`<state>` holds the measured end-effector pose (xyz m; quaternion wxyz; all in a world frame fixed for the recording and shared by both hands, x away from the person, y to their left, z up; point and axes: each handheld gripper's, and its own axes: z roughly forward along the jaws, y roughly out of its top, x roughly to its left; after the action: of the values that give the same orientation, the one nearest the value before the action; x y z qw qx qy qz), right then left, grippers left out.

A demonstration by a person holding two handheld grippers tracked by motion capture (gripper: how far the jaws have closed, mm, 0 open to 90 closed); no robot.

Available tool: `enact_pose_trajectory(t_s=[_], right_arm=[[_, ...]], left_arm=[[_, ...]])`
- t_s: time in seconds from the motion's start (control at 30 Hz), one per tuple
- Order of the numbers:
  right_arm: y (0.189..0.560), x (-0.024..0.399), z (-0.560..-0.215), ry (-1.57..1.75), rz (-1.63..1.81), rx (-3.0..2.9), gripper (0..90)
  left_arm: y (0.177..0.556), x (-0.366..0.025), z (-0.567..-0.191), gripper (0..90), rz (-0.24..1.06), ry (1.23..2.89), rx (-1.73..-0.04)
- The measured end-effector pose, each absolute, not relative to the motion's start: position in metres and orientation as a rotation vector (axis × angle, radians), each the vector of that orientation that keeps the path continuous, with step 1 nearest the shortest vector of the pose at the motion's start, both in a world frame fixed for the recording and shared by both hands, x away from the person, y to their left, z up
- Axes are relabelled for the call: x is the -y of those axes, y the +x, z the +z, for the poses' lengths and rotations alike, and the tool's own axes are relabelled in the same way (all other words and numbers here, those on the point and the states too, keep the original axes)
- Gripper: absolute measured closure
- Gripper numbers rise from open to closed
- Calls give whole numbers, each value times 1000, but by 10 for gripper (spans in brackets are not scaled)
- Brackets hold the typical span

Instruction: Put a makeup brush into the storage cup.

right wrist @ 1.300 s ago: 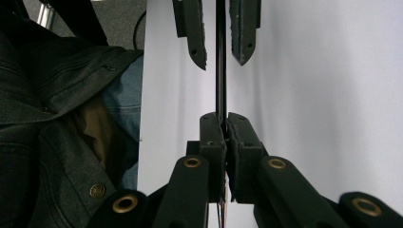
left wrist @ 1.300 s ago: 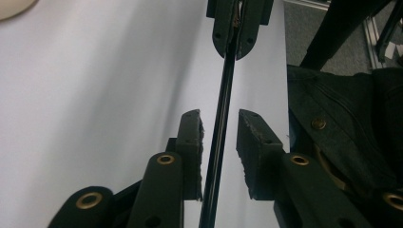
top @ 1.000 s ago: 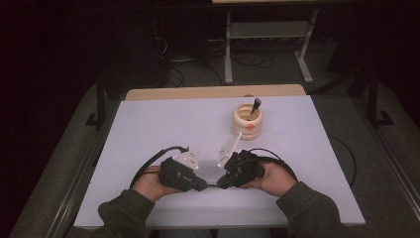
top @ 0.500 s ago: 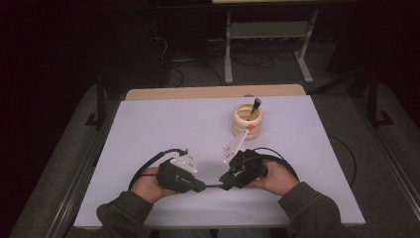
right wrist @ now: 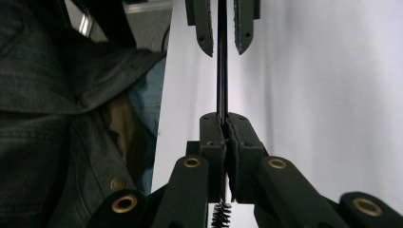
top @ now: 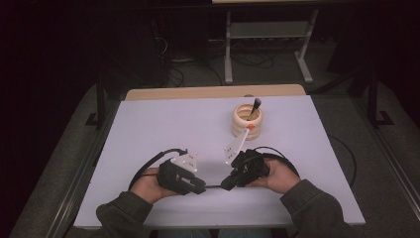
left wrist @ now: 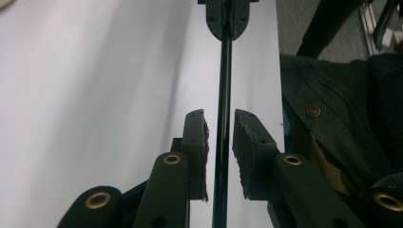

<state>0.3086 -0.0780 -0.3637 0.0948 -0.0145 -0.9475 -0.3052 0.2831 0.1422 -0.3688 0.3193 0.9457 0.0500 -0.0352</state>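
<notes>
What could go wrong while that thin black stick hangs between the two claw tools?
The left gripper has just been opening its jaws, with gaps on both sides of the thin black rod, so the right gripper, shut on the rod, holds it alone; a weak pinch might let it tilt or drop onto the white table. The bristly end behind the right jaws could also snag.

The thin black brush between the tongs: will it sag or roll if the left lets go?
The brush looks like a straight, stiff rod, so it probably won't sag. The right tongs clamp it, while the left tongs stand slightly apart. Round and thin, it would likely roll if dropped.
</notes>
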Motion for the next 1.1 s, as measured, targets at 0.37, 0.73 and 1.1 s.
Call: enact_pose_trajectory(t_s=[0.37,0.73,1.1], right_arm=[[303,60,-349,70,-766,2901,847],[307,70,-348,-9,-904,2864,753],[308,70,-350,21,-857,2846,846]], left_arm=[[282,-134,-370,803,-116,2537,-93],[281,-143,-372,848,-87,2470,-136],[281,-138,-373,729,-97,2470,-153]])
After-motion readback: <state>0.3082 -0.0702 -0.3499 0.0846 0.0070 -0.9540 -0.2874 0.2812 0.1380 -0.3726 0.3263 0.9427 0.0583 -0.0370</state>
